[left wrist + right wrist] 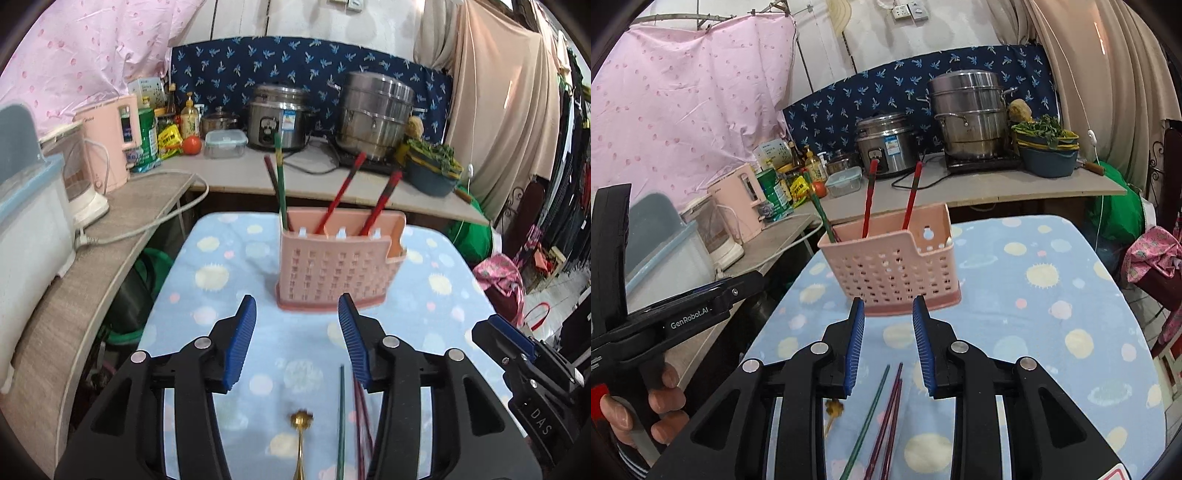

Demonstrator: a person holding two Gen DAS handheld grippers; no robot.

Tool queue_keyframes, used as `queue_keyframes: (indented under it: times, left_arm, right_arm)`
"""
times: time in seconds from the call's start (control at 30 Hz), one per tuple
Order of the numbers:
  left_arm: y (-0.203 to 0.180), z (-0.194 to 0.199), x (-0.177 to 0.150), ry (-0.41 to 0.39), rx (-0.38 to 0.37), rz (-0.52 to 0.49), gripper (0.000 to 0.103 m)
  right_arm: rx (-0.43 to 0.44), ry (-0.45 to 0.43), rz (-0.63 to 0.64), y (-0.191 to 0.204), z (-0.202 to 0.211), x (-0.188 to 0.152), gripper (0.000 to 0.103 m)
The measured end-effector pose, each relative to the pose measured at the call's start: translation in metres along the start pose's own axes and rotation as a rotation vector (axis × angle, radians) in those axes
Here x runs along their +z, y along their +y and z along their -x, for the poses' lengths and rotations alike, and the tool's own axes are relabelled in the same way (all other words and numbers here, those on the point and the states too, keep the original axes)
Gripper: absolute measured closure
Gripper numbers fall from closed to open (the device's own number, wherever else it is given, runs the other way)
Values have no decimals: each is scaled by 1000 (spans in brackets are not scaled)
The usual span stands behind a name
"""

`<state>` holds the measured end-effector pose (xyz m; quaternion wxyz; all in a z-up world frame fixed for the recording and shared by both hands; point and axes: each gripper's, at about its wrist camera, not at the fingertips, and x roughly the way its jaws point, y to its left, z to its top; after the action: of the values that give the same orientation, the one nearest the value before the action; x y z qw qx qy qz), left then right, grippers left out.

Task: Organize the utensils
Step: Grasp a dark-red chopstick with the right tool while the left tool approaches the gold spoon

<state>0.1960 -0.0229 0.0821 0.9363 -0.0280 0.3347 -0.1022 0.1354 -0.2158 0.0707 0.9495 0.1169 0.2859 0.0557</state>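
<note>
A pink perforated utensil holder (334, 264) stands on the blue spotted table (229, 258); it also shows in the right wrist view (892, 267). Red chopsticks (341, 194) and a green one (280, 177) stick up out of it. My left gripper (297, 341) is open and empty, just short of the holder. Below it lie a green chopstick (341, 424), dark red chopsticks (364, 428) and a gold utensil (301, 439). My right gripper (888, 343) is open and empty above the loose chopsticks (886, 417) and the gold utensil (833, 411).
A counter (229, 173) behind the table holds a rice cooker (277, 116), a steel steamer pot (376, 114), a bowl of greens (432, 170), bottles and a pink appliance (110, 142). A side shelf (92, 266) with a white cable runs along the left.
</note>
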Motion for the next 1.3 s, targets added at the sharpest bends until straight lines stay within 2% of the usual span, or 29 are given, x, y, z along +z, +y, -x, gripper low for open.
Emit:
queue_keyframes:
  times: [0.33,0.63,1.0,1.23,1.3]
  left_arm:
    - [11,0,-77,126,2,3,59]
    - [21,-8,-130,226,15,38,59]
    - [25,-11,-171,302,4,58,59]
    - [26,-13,-182,324,-14,63,58]
    - [25,-12,-182,323,-18,63,55]
  right_arm:
    - [-26,111,-33,-9,15,-69,76]
    - [-61,204,-36,-13,22,-131,76]
    - [-43,282,12,6,22,-181,76]
    - [-32,311,51,18,15,-195,76]
    - [-37,314,55,19,13,-197,78]
